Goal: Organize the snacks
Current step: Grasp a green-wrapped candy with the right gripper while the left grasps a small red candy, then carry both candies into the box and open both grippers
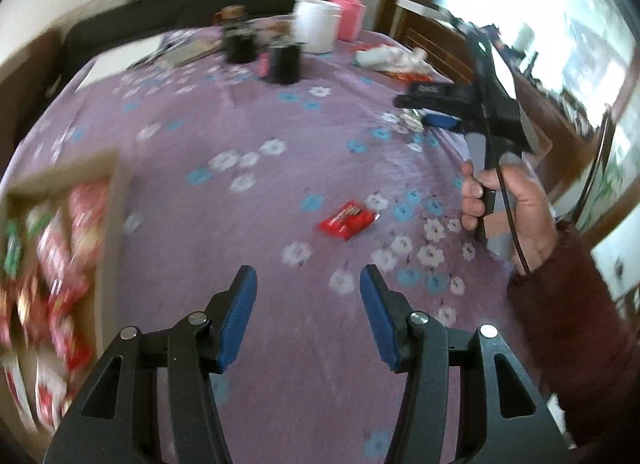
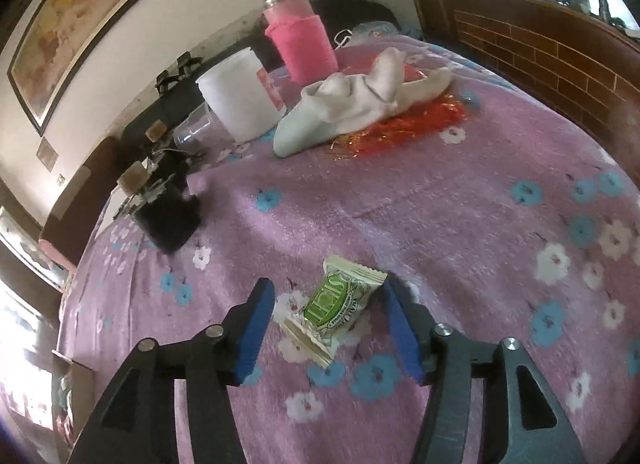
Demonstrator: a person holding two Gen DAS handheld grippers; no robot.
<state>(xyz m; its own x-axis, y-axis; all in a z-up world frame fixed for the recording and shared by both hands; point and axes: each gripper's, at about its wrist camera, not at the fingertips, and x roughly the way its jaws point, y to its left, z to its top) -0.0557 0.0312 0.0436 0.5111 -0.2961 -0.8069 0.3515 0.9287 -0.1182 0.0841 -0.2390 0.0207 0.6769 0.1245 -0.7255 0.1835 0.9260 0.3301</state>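
Snack packets are seen at three places on a table (image 2: 460, 200) covered with a purple fleece cloth printed with white and blue flowers. A green-and-white wrapped snack packet (image 2: 334, 310) lies flat on the cloth between the blue-padded fingers (image 2: 256, 328) of the right gripper (image 2: 328, 316); these fingers are spread apart, a gap is seen on the left side of the packet, and whether the right pad touches the wrapper's edge cannot be told. A red foil snack packet (image 1: 347, 219) lies on the cloth ahead of the fingers (image 1: 238, 316) of the left gripper (image 1: 308, 316), which are parted with nothing between them. To the left of those fingers, a brown cardboard box (image 1: 102, 224) filled with red, white and green snack packets is shown, blurred. To their right, the right gripper's black handle is held by a hand (image 1: 508, 204) in a dark red sleeve. Beyond the right fingers a crumpled white cloth (image 2: 360, 104) rests on red-orange foil wrapping, with a white plastic tub (image 2: 240, 96) and a pink-sleeved glass jar (image 2: 300, 40) farther back.
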